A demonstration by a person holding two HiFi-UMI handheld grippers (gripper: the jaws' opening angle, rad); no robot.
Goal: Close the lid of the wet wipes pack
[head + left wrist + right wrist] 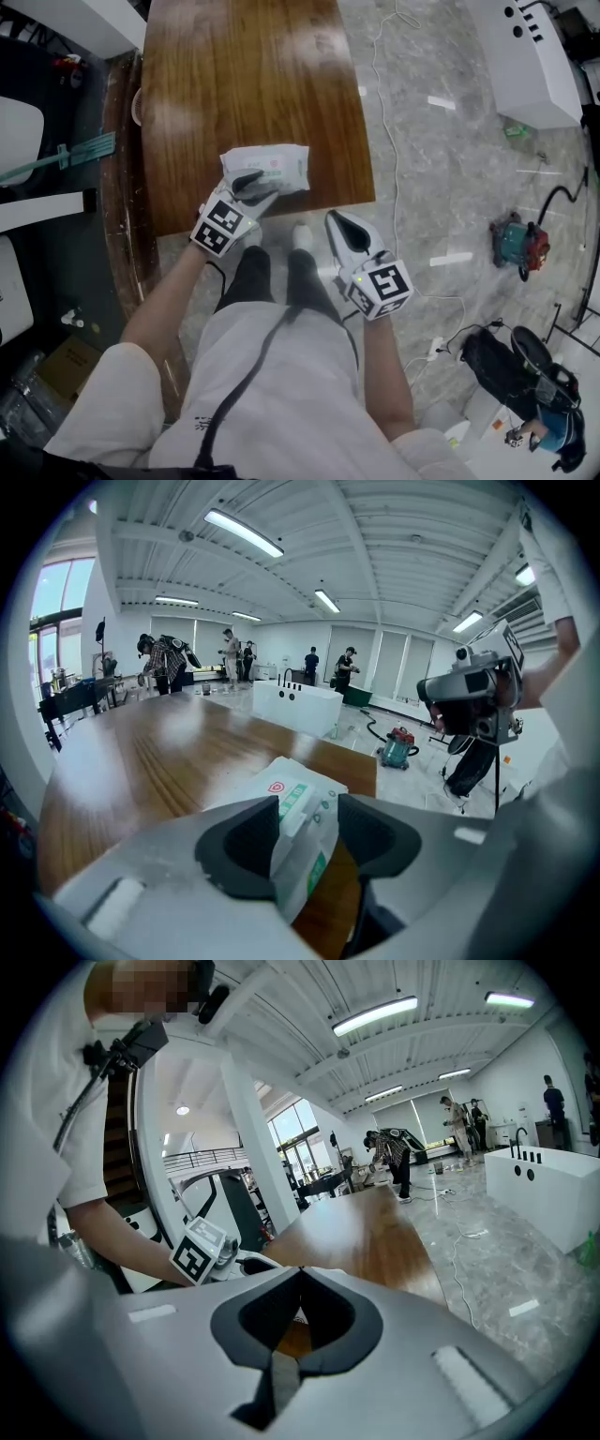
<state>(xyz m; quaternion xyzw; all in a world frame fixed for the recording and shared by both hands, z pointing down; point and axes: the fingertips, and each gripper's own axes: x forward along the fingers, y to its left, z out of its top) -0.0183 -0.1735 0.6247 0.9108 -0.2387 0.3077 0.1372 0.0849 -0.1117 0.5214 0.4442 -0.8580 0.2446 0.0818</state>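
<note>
**Wet wipes pack (272, 169) waits at table's edge**

White with green print, the pack lies at the near edge of the table (244, 75). It looks soft, light and probably slippery, so it is best pressed on its stiffer lid (292, 806). The left gripper (251, 185) straddles it, jaws wide. The right gripper (339, 225), just off the table, is closed and empty.

surface: wooden table (253, 94) | load: wet wipes pack (278, 167), apparently resting near its edge
</note>
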